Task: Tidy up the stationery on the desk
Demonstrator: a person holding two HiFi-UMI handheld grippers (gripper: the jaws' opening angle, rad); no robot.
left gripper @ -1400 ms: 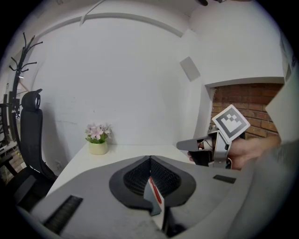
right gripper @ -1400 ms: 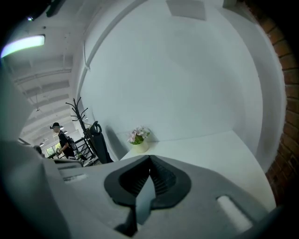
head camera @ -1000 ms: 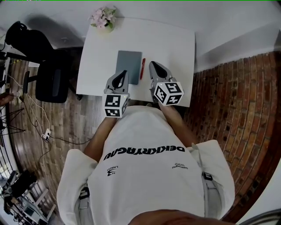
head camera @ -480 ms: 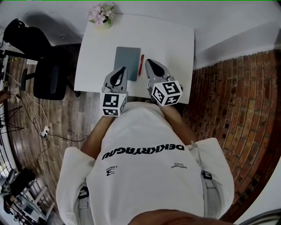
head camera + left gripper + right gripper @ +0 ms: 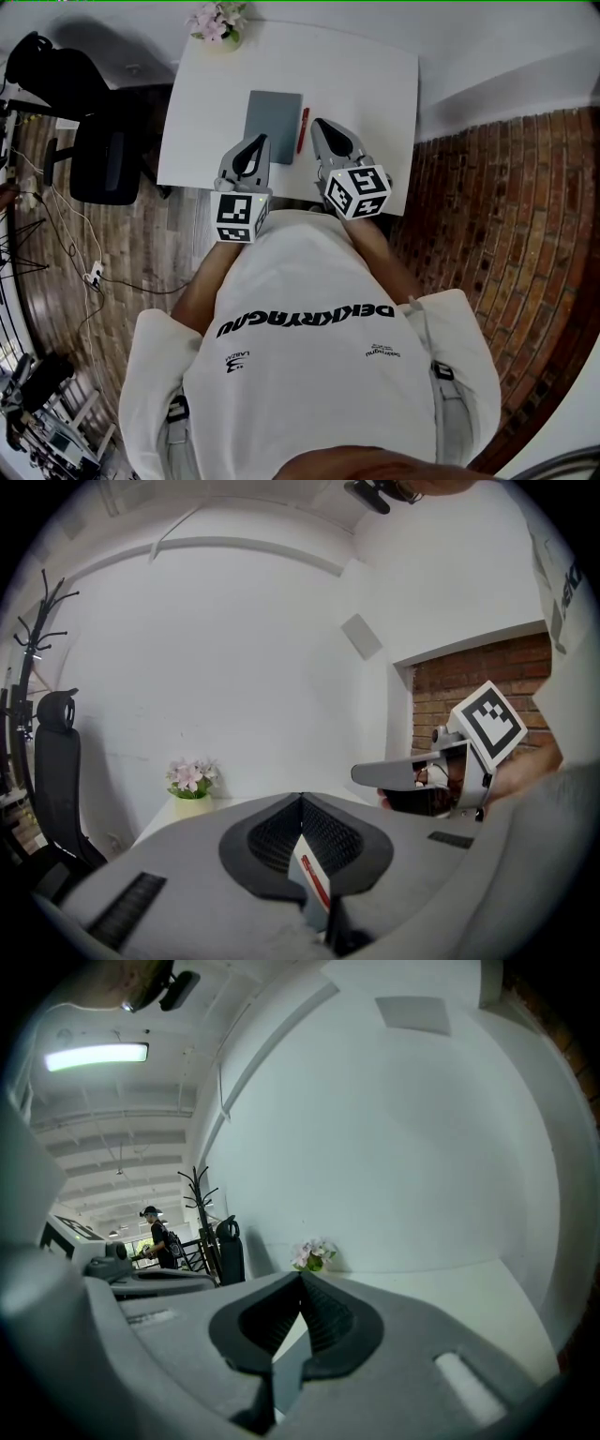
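Left gripper (image 5: pixel 262 141) and right gripper (image 5: pixel 318 127) sit side by side over the near edge of the white table (image 5: pixel 375 94), upper centre of the head view; both pairs of jaws together, nothing clamped; grey notebook (image 5: pixel 273 126) lies flat ahead of the left gripper; red pen (image 5: pixel 303 130) lies just beside the notebook's right edge; flower pot (image 5: pixel 217 21) at the table's upper left corner

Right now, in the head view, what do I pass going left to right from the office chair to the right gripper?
In order: black office chair → flower pot → grey notebook → red pen → right gripper.
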